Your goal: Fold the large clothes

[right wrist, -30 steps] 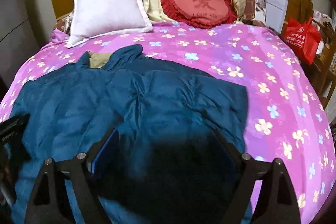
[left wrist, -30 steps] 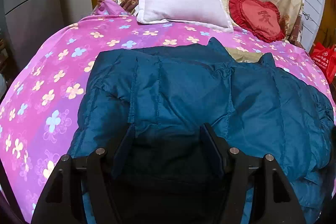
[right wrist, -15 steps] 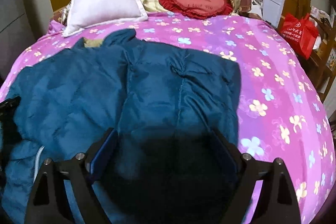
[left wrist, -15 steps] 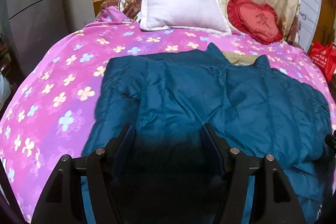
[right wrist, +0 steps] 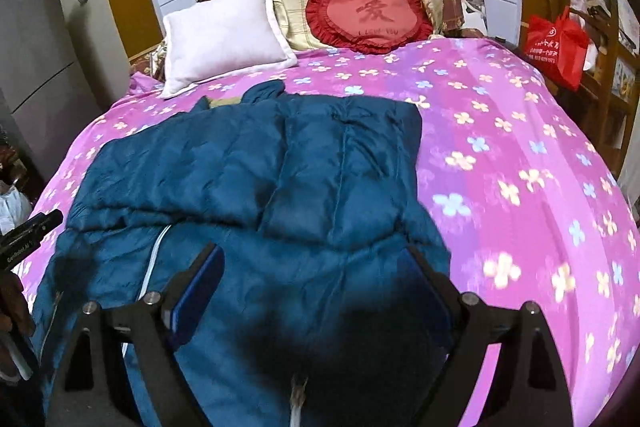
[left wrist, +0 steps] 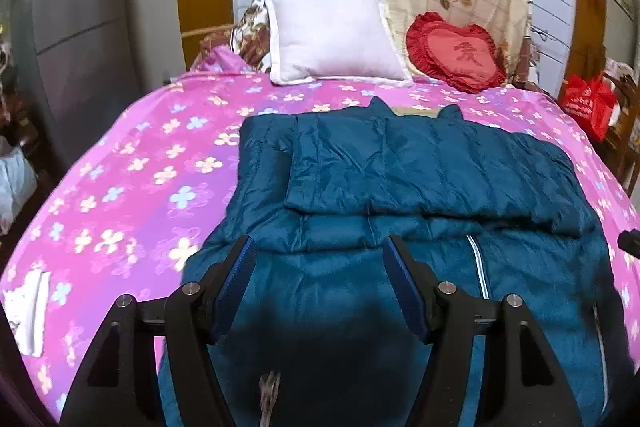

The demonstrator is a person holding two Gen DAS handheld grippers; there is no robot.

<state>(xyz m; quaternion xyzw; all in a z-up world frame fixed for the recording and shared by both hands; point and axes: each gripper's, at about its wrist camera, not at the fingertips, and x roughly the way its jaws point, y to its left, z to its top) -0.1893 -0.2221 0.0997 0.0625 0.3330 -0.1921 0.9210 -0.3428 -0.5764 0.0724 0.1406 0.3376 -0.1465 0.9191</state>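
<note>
1. Jacket: we find a teal quilted down jacket [left wrist: 420, 187] spread on the bed [left wrist: 132, 187], collar towards the white pillow [left wrist: 332, 39] and the red heart cushion [left wrist: 456, 51]. Both sleeves lie folded across the chest; the hem end is nearest the cameras.

2. Step in hand: we judge the sleeve folds done and the lengthwise fold not yet begun.

3. Left gripper [left wrist: 320, 267]: jaws wide apart, holding nothing, poised above the hem end.

4. Right gripper [right wrist: 316, 267]: jaws equally wide, nothing held, above the same end on the other side.

5. Next move, in our judgement: each gripper must descend to a hem corner, close on the padded layers, and carry the hem up to the collar. The slippery, bulky fill may slide, so a deep bite is advisable.

6. Change from the earlier frames: both cameras now stand higher and further back. More of the hem and the pale zipper line [left wrist: 478, 271] is exposed. The jacket itself appears unmoved.
</note>
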